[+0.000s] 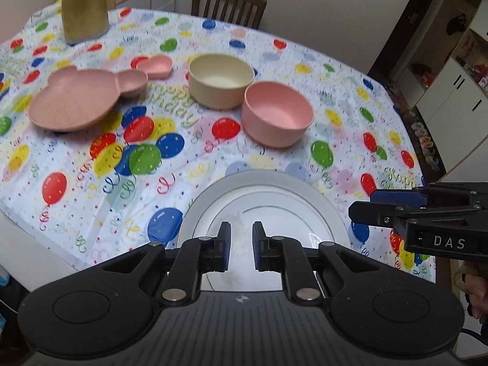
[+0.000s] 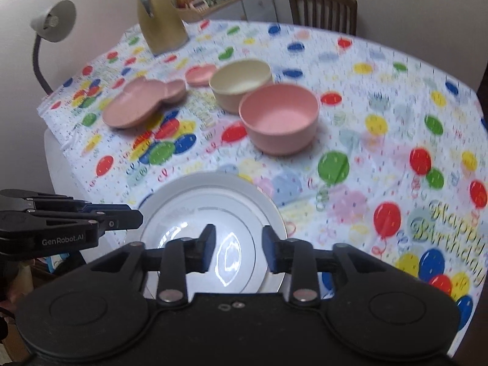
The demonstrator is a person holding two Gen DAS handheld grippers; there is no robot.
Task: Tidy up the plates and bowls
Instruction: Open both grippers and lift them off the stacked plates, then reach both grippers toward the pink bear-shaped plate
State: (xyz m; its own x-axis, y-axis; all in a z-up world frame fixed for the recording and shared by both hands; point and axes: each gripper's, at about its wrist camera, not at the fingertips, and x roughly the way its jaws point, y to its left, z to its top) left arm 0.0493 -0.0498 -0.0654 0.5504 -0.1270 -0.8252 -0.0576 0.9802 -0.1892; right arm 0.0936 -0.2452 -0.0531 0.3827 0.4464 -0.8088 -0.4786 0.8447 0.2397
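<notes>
A white plate lies at the near table edge; it also shows in the right wrist view. My left gripper hovers above it, open and empty. My right gripper is open above the same plate, empty. A pink bowl and a cream bowl stand mid-table, touching. A pink bear-shaped plate and a small pink dish lie to the left. They also show in the right wrist view: the pink bowl, cream bowl, bear plate, small dish.
A tan kettle stands at the far left of the table; it also shows in the right wrist view. A wooden chair stands behind the table. A desk lamp stands at the left. A balloon-print cloth covers the table.
</notes>
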